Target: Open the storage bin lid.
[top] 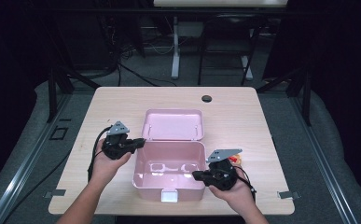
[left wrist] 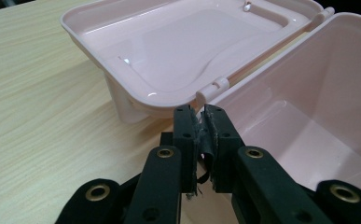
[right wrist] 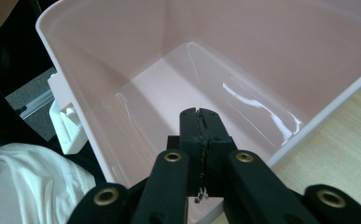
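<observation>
An empty pink box [top: 156, 189] stands open on the table, its lid [top: 173, 123] laid flat behind it. My left gripper [top: 140, 142] is at the box's rear left corner. In the left gripper view its jaws [left wrist: 200, 114] are closed to a thin slit just below the hinge, with the pale edge of the box wall [left wrist: 318, 93] between the pads. The lid [left wrist: 183, 46] lies beyond. My right gripper [top: 196, 175] rests at the front right of the box. Its jaws [right wrist: 200, 113] are pressed together over the box's inside [right wrist: 262, 46], with nothing between them.
A small yellow and red thing [top: 235, 160] lies on the table just right of the box, behind my right gripper. A white latch [top: 170, 196] sticks out of the box's front wall. A dark round hole [top: 207, 98] marks the wooden tabletop [top: 243, 121] near its far edge.
</observation>
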`<state>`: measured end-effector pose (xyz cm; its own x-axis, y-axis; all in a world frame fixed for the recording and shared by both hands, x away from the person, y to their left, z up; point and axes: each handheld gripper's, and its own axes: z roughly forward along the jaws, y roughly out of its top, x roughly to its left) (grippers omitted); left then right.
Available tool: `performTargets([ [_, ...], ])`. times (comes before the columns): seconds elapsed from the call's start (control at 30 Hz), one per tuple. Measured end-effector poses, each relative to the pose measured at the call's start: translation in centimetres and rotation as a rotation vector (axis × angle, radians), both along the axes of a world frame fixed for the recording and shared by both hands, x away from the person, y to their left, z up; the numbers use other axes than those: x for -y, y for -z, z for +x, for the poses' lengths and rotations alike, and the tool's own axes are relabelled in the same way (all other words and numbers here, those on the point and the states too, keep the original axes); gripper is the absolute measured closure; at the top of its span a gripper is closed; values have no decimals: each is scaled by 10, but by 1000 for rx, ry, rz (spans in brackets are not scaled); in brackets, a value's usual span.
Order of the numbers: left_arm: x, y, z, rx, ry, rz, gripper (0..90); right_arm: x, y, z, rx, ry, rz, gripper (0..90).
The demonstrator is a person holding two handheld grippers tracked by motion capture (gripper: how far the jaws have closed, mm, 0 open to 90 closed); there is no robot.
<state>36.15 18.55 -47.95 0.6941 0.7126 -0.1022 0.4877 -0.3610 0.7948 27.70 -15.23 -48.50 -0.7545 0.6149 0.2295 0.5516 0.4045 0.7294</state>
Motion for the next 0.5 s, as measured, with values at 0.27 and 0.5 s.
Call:
performTargets([
  [0.27,-4,-4,-2,7,-2,-8,816,1,-11,-4,35,1,-1,836],
  [0.5,-20,-12,-1,4,-42,-43,725,24,-32,-5,77,50,80,767],
])
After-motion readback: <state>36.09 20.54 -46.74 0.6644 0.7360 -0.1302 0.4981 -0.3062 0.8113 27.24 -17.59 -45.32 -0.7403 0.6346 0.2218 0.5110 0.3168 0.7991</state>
